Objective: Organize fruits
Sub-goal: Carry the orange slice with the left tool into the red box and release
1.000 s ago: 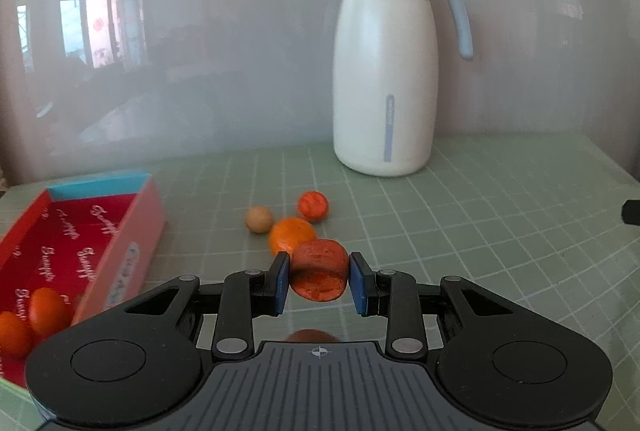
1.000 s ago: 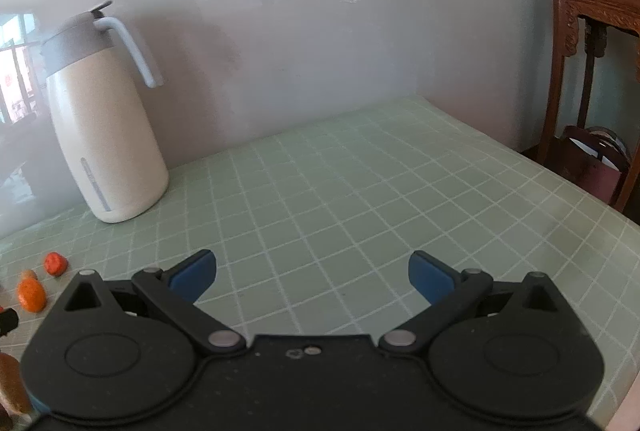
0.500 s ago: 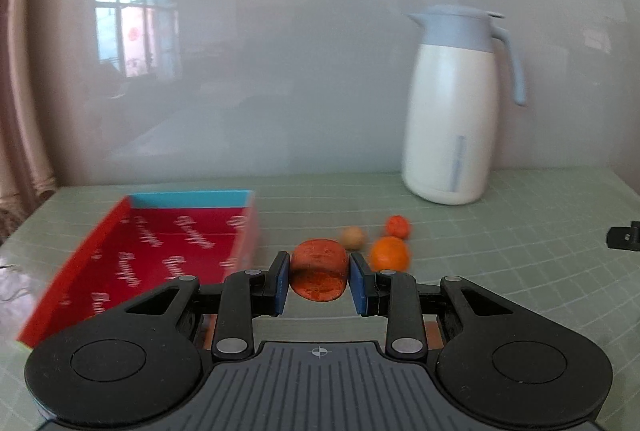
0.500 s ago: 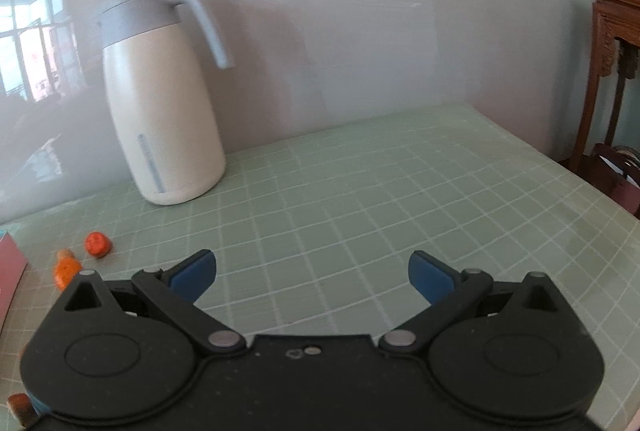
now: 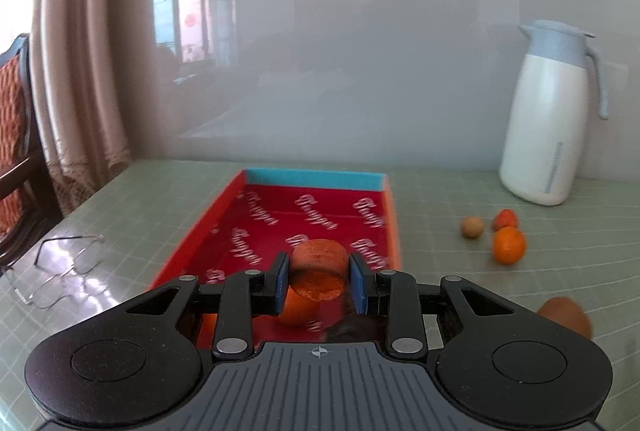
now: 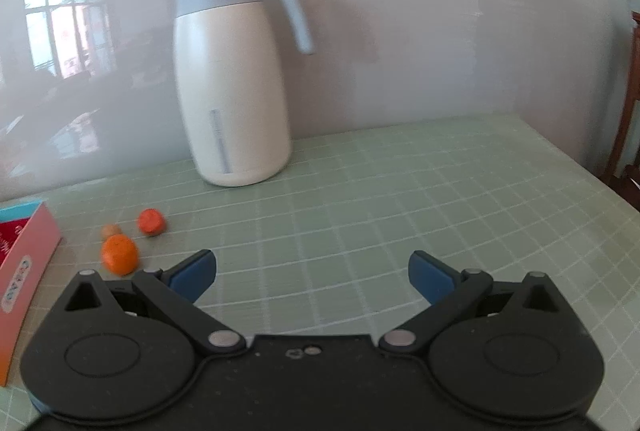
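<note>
My left gripper (image 5: 319, 273) is shut on a reddish-orange fruit (image 5: 318, 265) and holds it above the near end of the red box (image 5: 304, 215). An orange fruit (image 5: 298, 311) lies in the box just under the jaws. On the table right of the box sit an orange (image 5: 509, 245), a small red fruit (image 5: 505, 219) and a small tan fruit (image 5: 472, 227). In the right wrist view my right gripper (image 6: 312, 271) stands open over bare table, with the orange (image 6: 120, 254), red fruit (image 6: 151, 221) and tan fruit (image 6: 111, 229) to its left.
A white jug with a grey lid (image 5: 549, 119) stands at the back by the wall (image 6: 232, 83). Wire-framed glasses (image 5: 56, 267) lie left of the box. A brownish fruit (image 5: 566, 313) sits blurred at the right. A chair (image 5: 14, 135) stands beyond the table's left edge.
My left gripper has swung left with the fruit, from over the loose fruits to over the red box. The right gripper has also turned left, bringing the jug and loose fruits further into view.
</note>
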Motion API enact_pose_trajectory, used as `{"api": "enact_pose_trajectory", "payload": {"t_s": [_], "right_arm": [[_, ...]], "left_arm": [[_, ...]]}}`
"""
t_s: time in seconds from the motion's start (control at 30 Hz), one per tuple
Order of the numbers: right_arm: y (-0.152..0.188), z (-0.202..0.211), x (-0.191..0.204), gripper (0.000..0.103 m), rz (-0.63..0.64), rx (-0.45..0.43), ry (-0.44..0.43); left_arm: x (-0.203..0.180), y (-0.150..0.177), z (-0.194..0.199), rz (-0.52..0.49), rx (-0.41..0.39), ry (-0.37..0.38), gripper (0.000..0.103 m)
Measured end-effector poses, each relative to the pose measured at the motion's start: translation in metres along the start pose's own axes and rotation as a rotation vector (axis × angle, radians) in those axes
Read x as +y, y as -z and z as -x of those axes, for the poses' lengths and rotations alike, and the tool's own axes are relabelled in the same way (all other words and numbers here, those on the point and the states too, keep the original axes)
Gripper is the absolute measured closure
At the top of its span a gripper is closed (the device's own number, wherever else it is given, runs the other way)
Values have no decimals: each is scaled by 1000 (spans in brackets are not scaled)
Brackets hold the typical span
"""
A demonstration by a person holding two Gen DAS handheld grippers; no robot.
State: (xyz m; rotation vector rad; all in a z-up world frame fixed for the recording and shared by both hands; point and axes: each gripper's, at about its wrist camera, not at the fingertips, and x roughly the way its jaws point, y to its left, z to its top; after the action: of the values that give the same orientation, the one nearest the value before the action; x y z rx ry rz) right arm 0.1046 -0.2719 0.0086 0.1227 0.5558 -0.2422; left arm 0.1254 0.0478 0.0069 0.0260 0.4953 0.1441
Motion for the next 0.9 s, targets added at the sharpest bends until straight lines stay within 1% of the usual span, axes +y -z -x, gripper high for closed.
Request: {"api": "enact_pose_trajectory", "payload": {"t_s": [0.13,0.27,0.43,0.47,0.5,0.53,0.57,0.6,0.67,0.77,0.9], "right_arm": [[2,-1,17,0,29,3,-23],[4,-2,26,0,48,8,-27],[5,-1,26,0,48,11,-28],[5,-2,25,0,48,13,-27],[6,-1,25,0,48,12,-29],[6,0,24,0,49,11,-31],[7,0,24,0,49,10,-33],[7,0,24,0,50,11,-34],[7,1,23,0,52,9,-36],[7,3,23,0,51,22,-63],[10,9,27,0,85,12,-104]], "left_arm": [[18,6,-4,17,16,-27,71],[28,8,-10,32,32,-39,71],[29,10,-15,25,60,-50,71],[29,11,-15,23,56,-53,70],[28,11,-14,19,52,-53,66],[28,11,-13,19,47,-56,48],[27,11,-12,19,34,-67,28],[27,10,-10,17,17,-77,23],[26,9,-6,13,-4,-86,22],[25,8,-6,22,-1,-77,20],[24,8,-5,20,-2,-79,19]]}}
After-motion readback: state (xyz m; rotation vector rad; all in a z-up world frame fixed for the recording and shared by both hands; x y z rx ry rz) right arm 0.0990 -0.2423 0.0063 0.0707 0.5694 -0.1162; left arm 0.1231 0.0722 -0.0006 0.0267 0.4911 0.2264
